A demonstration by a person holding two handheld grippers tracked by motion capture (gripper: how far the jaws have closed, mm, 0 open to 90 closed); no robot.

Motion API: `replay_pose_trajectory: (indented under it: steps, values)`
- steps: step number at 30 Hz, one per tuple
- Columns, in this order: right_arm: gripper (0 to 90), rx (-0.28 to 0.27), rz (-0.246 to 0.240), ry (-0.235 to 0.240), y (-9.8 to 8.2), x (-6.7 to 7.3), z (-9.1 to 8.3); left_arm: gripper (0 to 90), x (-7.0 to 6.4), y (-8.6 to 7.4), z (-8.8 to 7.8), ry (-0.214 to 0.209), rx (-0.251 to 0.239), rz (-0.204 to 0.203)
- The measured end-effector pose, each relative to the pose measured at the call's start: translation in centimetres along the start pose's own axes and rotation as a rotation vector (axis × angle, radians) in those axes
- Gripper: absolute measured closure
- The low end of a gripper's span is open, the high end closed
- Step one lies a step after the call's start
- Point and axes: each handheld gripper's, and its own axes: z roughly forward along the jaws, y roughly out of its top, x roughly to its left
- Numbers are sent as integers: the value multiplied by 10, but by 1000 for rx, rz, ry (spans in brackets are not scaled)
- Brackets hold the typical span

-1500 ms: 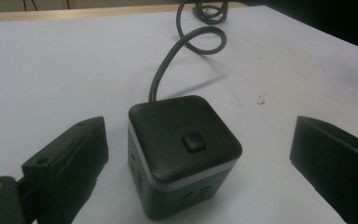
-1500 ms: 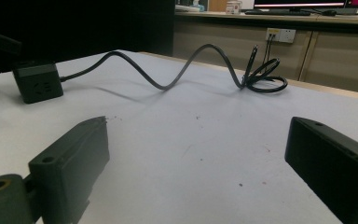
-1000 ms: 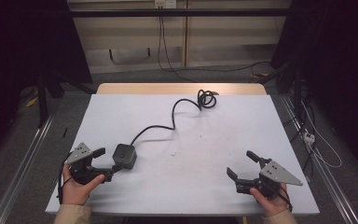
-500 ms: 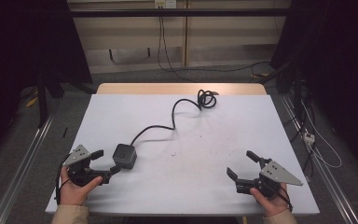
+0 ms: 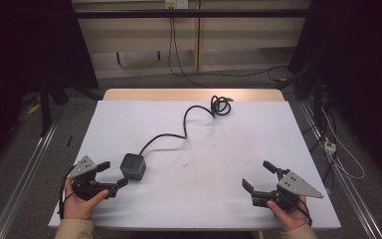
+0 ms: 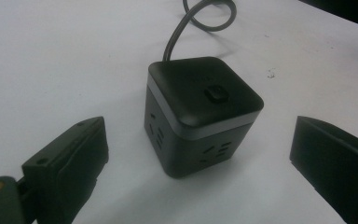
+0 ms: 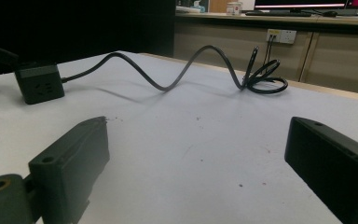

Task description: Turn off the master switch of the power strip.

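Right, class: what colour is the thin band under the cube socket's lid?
Light grey, on a black cube socket; clearest in the left gripper view.

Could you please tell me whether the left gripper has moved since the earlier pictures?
Yes, slightly: the left gripper has slid back toward the table's near edge, away from the power cube.

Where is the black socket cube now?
In the high view, the socket cube stands on the table's near-left part, just ahead of the open left gripper.

Socket cube [image 6: 200, 116]: smooth, slightly glossy dark plastic with a pale band; its cable [image 5: 179, 130] rubbery matt black; white surface [image 5: 238, 149] matt, lightly speckled; left claw [image 6: 196, 163] matt black plastic.
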Motion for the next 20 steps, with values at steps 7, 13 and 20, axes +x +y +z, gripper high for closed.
replay_pose_trajectory:
  steps: [7, 13, 20]
  values:
    - [54, -1, -1, -1, 0, 0, 0, 40, 1, -2, 0, 6, 13, -2]
    - [54, 0, -2, 1, 0, 0, 0, 40, 0, -3, 1, 6, 26, 6]
    - [53, 5, -3, 1, -1, 0, 1, 40, -1, -2, 1, 3, 24, 8]
